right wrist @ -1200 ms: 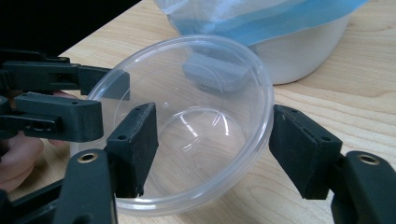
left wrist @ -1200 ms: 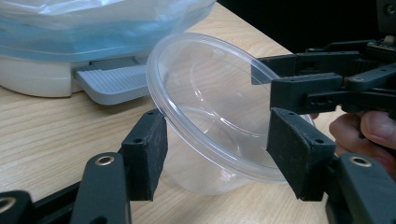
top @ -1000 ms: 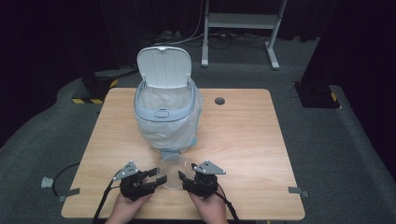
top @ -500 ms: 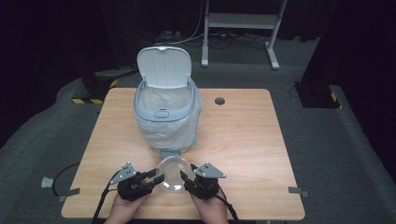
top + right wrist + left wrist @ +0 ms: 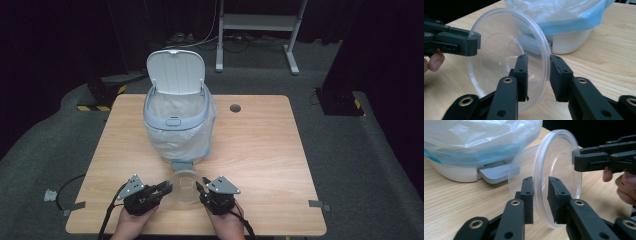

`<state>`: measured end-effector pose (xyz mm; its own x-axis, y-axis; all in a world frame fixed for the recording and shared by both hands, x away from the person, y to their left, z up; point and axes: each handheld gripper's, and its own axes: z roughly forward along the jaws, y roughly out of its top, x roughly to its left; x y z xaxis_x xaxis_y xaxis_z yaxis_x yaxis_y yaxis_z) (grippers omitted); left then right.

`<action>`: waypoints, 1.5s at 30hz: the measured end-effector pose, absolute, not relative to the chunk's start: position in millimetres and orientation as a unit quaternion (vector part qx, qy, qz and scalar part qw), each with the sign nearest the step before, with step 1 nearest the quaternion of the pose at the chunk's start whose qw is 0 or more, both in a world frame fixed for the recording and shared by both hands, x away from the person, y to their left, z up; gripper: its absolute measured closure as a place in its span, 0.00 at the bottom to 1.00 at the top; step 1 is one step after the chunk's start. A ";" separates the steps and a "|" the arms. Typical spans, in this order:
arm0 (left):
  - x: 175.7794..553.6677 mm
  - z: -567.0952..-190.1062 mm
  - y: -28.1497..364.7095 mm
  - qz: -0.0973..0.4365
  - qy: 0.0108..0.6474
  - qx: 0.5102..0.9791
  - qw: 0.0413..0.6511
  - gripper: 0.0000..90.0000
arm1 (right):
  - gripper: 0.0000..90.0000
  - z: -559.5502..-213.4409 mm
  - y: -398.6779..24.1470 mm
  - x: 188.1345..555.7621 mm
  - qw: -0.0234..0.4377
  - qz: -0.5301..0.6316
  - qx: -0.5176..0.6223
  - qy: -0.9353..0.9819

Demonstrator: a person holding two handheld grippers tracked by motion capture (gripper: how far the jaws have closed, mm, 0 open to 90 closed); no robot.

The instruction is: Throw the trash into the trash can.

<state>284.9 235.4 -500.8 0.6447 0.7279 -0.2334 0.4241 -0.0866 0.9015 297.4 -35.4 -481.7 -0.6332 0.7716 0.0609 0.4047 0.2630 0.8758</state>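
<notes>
A clear plastic bowl (image 5: pixel 184 187) stands on edge near the table's front, tipped up between my two grippers. My left gripper (image 5: pixel 165 189) straddles the bowl's rim (image 5: pixel 537 170) from the left. In the left gripper view the pads (image 5: pixel 527 195) sit close on either side of it. My right gripper (image 5: pixel 201 188) straddles the opposite side of the rim (image 5: pixel 546 57), with a slit of room at its left pad (image 5: pixel 523 72). Both sets of jaws have just been closing, with the rim between them. A light-blue pedal bin (image 5: pixel 175 125) stands just behind the bowl.
The bin has a plastic liner and its lid (image 5: pixel 176 72) stands up. Its grey pedal (image 5: pixel 180 165) points at the bowl. The wooden table (image 5: pixel 260 145) has a cable hole (image 5: pixel 235 108) at the back. A metal frame (image 5: pixel 260 22) stands on the floor beyond.
The bowl has come up from low on the table onto its edge between the grippers. Both pairs of jaws stand narrower around its rim. The hands have hardly shifted.
</notes>
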 end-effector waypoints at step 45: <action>258.9 -465.8 243.5 0.245 0.358 0.661 0.612 0.86 | 0.80 -456.7 -25.7 280.3 0.259 0.524 0.329 0.742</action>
